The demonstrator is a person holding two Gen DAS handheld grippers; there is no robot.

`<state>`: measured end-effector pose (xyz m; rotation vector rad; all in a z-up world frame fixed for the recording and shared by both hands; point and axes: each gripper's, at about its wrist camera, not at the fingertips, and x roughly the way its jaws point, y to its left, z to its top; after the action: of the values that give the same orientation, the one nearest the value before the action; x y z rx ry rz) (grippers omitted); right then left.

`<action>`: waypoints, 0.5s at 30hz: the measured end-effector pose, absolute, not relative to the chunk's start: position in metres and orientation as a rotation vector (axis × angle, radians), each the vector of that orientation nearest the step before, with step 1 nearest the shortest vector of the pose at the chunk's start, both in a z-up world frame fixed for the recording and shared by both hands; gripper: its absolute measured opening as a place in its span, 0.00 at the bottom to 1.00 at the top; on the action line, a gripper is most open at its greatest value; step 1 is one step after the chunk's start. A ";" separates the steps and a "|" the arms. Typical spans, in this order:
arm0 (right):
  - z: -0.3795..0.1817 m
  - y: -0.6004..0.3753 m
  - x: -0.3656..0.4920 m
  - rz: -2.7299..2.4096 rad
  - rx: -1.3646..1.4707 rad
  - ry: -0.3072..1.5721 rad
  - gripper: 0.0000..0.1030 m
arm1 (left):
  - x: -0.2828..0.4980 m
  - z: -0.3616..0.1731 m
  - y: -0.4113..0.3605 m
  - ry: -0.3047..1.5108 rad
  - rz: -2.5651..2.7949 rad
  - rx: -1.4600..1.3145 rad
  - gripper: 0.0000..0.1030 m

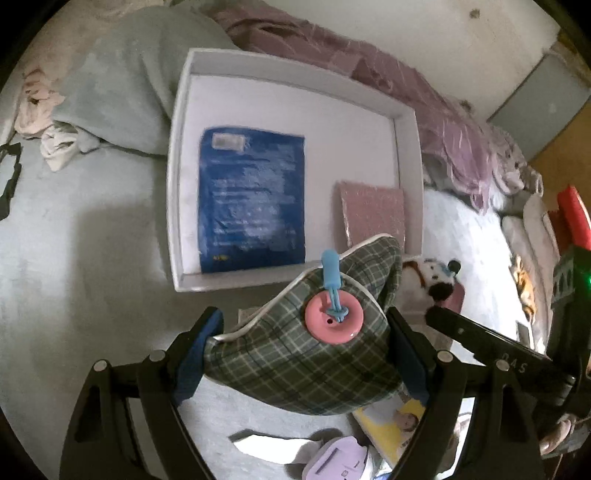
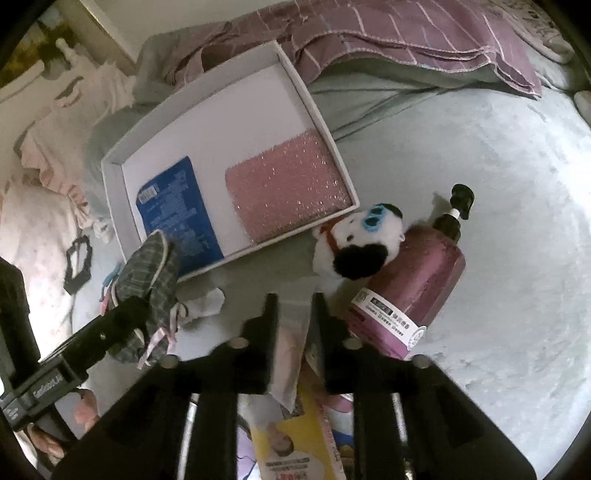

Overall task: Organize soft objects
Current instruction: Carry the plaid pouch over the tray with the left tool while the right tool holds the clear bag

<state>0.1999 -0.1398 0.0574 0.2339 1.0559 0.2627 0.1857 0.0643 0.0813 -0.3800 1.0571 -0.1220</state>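
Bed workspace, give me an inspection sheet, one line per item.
Surface: pale blue bedcover.
Job's things: plaid pouch with pink ring, white box holding blue packet and pink sponge pad, plush toy beside box.
Clutter: purple pump bottle, yellow leaflet, crumpled clothes.
Grippers: left claw clamps pouch; right claw part open around a pale packet.
Cables: nothing seen.
Surroundings: purple blanket, wall.

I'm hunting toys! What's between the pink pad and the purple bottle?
A black-and-white plush toy, against the bottle, outside the box wall; right wrist view.
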 end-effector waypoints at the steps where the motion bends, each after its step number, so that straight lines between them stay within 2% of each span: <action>1: 0.053 -0.138 0.202 0.265 0.231 1.082 0.30 | 0.187 0.080 0.061 1.063 -0.110 -0.364 0.84; 11: 0.036 -0.126 0.206 0.332 0.225 1.174 0.28 | 0.189 0.072 0.044 1.097 -0.028 -0.230 0.84; 13: 0.035 -0.122 0.205 0.331 0.208 1.176 0.10 | 0.188 0.073 0.046 1.089 0.000 -0.207 0.84; 15: 0.034 -0.121 0.205 0.342 0.212 1.176 0.08 | 0.187 0.075 0.049 1.081 0.015 -0.202 0.84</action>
<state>0.2046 -0.1211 0.0340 0.2122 1.1758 0.3420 0.1874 0.0494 0.0746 -0.2022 1.0808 0.0146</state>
